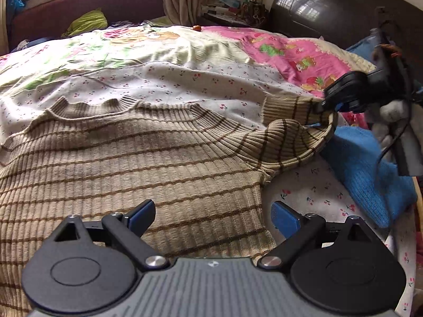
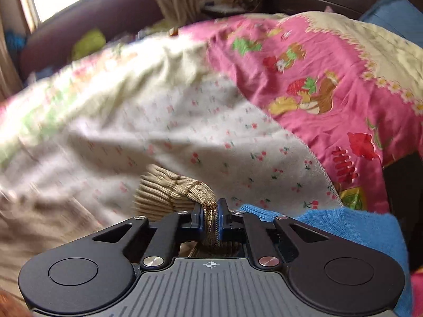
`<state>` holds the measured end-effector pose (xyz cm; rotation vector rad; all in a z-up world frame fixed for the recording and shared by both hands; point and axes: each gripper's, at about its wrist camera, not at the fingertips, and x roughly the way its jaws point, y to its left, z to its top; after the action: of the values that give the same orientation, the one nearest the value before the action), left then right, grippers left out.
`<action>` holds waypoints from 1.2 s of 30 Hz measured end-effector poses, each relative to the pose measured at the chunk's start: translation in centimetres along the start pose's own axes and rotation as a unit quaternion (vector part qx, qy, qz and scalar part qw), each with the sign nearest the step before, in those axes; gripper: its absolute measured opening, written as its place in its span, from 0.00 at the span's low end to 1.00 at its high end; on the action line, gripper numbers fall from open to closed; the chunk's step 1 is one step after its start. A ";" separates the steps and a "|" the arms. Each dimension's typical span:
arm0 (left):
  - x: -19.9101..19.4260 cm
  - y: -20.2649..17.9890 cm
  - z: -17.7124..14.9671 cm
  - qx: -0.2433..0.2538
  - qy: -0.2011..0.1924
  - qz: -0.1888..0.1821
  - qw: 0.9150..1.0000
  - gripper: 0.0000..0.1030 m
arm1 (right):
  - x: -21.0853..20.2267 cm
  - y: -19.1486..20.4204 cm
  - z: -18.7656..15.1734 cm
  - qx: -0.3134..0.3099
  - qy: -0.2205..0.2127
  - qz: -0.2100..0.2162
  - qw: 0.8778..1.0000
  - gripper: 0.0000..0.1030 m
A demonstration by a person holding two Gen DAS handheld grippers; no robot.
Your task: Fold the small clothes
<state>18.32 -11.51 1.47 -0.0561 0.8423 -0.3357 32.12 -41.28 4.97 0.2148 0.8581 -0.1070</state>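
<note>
A beige ribbed sweater with brown stripes [image 1: 132, 158] lies flat on the bed, collar toward the far side. My left gripper [image 1: 212, 214] is open and empty, just above the sweater's lower right side. My right gripper [image 2: 210, 212] is shut on the sweater's sleeve [image 2: 185, 187]. In the left wrist view the right gripper [image 1: 327, 105] holds the sleeve [image 1: 293, 132] lifted and folded back above the bed, at the right.
A white cherry-print sheet [image 1: 185, 79] and a pink cartoon quilt [image 1: 290, 52] cover the bed. A blue knitted garment [image 1: 364, 169] lies at the right edge, also in the right wrist view [image 2: 357, 229]. A dark headboard [image 1: 330, 5] and cluttered nightstand [image 1: 232, 8] stand behind.
</note>
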 end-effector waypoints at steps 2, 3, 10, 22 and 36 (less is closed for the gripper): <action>-0.7 0.6 -0.1 -0.007 -0.006 0.001 1.000 1.00 | -1.9 0.4 0.8 0.042 -0.025 0.031 0.998 0.09; -1.0 1.0 -0.1 -0.011 -0.010 0.003 1.000 1.00 | -2.8 0.9 1.2 0.059 -0.038 0.049 0.996 0.09; -4.6 4.9 -0.9 -0.050 -0.041 0.021 0.998 1.00 | -7.5 12.7 1.4 -0.017 -0.103 0.147 0.984 0.09; -6.9 13.1 -5.8 -0.141 -0.048 0.094 0.984 1.00 | 1.0 31.8 -13.3 -0.256 0.025 0.230 0.939 0.15; -5.8 14.6 -5.7 -0.136 -0.053 0.104 0.984 1.00 | -1.7 16.5 -11.1 -0.099 -0.020 0.148 0.984 0.19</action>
<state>14.48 4.63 -0.82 -0.2371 0.7760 -0.0182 25.79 -22.60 1.57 0.1503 0.7815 0.2510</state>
